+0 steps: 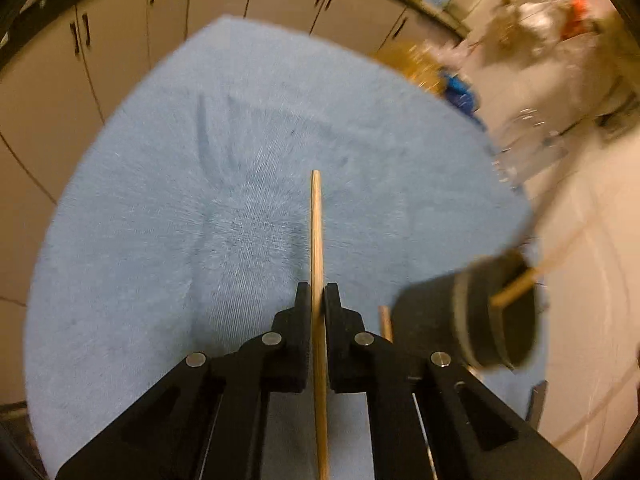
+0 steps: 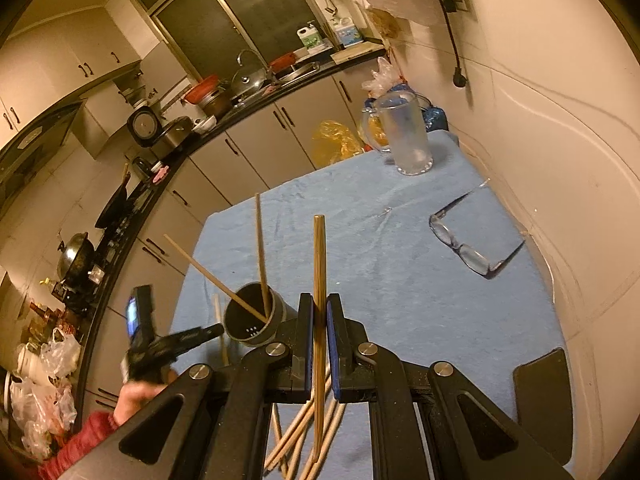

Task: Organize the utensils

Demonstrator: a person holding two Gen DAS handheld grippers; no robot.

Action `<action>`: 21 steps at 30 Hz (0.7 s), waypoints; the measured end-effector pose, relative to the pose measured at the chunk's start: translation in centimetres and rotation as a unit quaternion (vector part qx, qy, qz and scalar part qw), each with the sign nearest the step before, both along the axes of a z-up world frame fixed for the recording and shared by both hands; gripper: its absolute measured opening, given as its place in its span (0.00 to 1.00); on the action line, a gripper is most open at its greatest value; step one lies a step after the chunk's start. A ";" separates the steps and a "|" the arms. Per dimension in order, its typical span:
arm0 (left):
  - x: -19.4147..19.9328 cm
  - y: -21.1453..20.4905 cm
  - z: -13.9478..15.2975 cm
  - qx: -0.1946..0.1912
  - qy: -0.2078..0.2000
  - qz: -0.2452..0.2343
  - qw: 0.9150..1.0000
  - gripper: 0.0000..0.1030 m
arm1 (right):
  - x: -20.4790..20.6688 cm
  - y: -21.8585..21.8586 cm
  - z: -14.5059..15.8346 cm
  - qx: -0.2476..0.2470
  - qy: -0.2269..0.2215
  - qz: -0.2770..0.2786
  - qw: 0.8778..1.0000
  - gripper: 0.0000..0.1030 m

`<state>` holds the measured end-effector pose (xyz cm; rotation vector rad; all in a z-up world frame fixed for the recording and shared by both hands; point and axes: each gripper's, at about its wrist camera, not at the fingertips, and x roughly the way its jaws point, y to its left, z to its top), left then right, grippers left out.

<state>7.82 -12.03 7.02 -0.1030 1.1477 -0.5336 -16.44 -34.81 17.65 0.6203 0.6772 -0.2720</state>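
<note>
Both grippers had a chopstick pinched. The right gripper (image 2: 319, 322) was clamped on a thin pale wooden chopstick (image 2: 319, 280), long axis running straight out along the fingers. The dark cylindrical holder cup (image 2: 256, 320) sat just to its left with two sticks already leaning inside, so probably a short leftward swing next. The left gripper (image 1: 319, 300) gripped its own smooth wooden chopstick (image 1: 317, 240) over the fuzzy blue cloth (image 1: 160, 220) (more loose sticks (image 2: 296, 440) lay below the right one).

No legible text, brand, number or sign is shown; labels on the counter bottles (image 2: 316, 38) are too small to be read.
</note>
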 end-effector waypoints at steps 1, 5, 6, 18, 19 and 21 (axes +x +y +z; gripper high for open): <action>-0.7 0.4 1.0 -0.006 -0.014 -0.003 1.000 0.06 | 0.1 0.2 0.1 0.000 -0.001 0.002 1.000 0.06; -3.1 2.0 4.7 -0.031 -0.064 -0.014 0.997 0.06 | 0.6 1.5 0.6 -0.004 -0.011 0.012 1.000 0.06; -3.8 2.5 5.7 -0.037 -0.075 -0.018 0.996 0.06 | 0.6 1.9 0.8 -0.007 -0.014 0.015 1.000 0.06; -6.2 3.4 13.9 -0.084 -0.155 -0.038 0.983 0.06 | 1.7 4.4 3.5 -0.031 -0.057 0.021 0.998 0.06; -6.2 3.2 14.8 -0.089 -0.164 -0.038 0.982 0.06 | 2.0 4.4 3.8 -0.034 -0.061 0.020 0.997 0.06; -6.0 2.6 16.3 -0.101 -0.178 -0.038 0.978 0.06 | 2.6 4.4 4.5 -0.042 -0.068 0.017 0.997 0.06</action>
